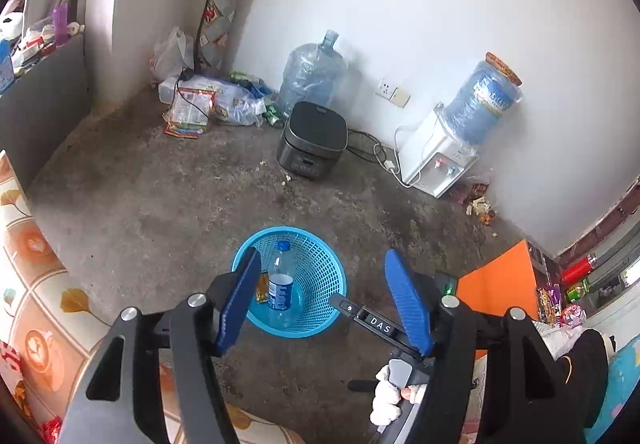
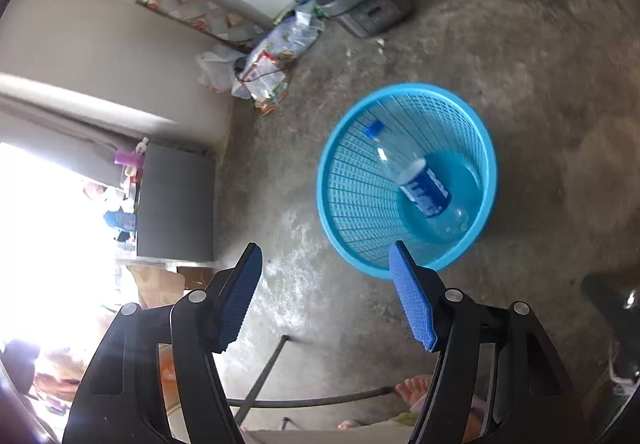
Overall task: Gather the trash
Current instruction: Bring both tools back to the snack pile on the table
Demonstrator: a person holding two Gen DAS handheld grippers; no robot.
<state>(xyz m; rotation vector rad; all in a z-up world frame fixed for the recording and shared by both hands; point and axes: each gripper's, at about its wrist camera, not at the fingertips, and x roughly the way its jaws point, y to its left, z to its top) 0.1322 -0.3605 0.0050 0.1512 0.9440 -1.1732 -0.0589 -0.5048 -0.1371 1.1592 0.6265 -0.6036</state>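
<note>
Blue mesh basket: on bare concrete floor, lower centre of the left wrist view; right of centre in the right wrist view.

Plastic bottle: inside the basket, base on the basket bottom, blue cap leaning up against the mesh wall. Long axis tilted, cap toward upper left in the right wrist view. Small yellow-brown wrapper just beside it, partly hidden behind a blue pad.

Left gripper: jaws standing well apart, nothing between the pads; basket seen through the gap, lying straight ahead and below.

Right gripper: jaws likewise well apart and empty; basket ahead and toward the right-hand finger, whose tip overlaps the near rim in the picture.

Loose litter: scraps and wrappers on the floor beside the water dispenser, right of centre in the left wrist view, well apart from the basket. More bags and packets heaped in the corner, upper left.

Judgement: basket nearer than any remaining trash; dispenser-side litter lying up and to the right of the left gripper, so probably the next reach; neither hand plainly nearer.
</note>
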